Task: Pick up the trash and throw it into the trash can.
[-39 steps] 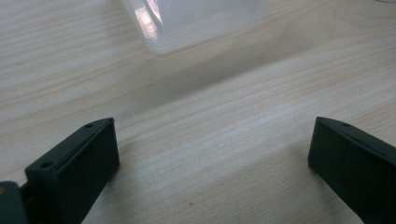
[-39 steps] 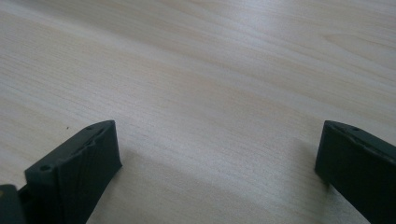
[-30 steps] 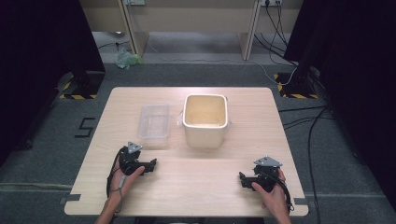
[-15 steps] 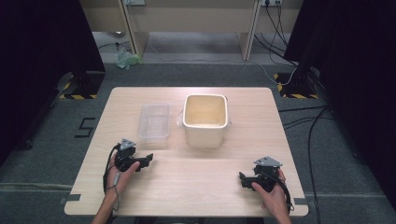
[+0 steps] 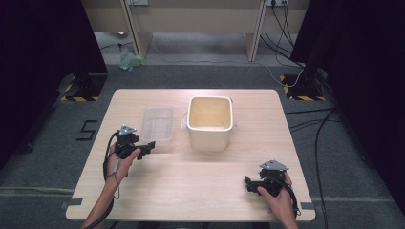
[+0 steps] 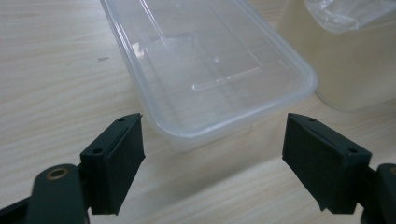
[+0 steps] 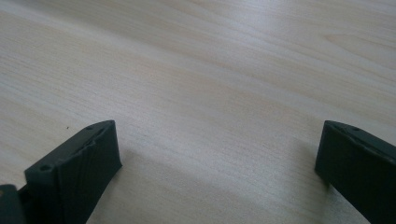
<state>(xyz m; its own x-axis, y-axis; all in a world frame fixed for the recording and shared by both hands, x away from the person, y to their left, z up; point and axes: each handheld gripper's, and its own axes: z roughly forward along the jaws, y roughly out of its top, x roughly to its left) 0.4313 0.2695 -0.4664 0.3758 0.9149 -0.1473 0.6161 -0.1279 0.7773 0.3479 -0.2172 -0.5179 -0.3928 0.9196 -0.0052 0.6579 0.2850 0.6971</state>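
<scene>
Grey carpet and dark curtains surround a pale wooden tabletop [image 5: 191,191] that carries two containers near its middle: a clear plastic container [image 5: 157,124], shallow and rectangular, lying just beside a taller cream tub [image 5: 210,122]. Clear container appears empty; tub's inner walls look cream too, contents not legible from the high view. A bit of crinkled clear film [image 6: 345,14] shows at the tub's rim in the left gripper view. Left tool [image 5: 149,146] sits just short of the clear container's near end, jaws spread wide. In the left gripper view the container's near short end [image 6: 205,133] lies between and slightly beyond the two jaws, not touched by either. Judgement: the spread is wider than that end, so the tool seems lined up to straddle the rim or wall for a pinch; approach from the short end likely chosen because the tub blocks the far long side. Right tool [image 5: 248,183] rests low near the tabletop's near right corner, jaws also spread, bare wood between them [image 7: 219,140], well apart from both containers. Judgement: right side is parked and idle, leaving the reach to the left. Risk: thin, light plastic may slide away on smooth wood when a jaw first touches it.
</scene>
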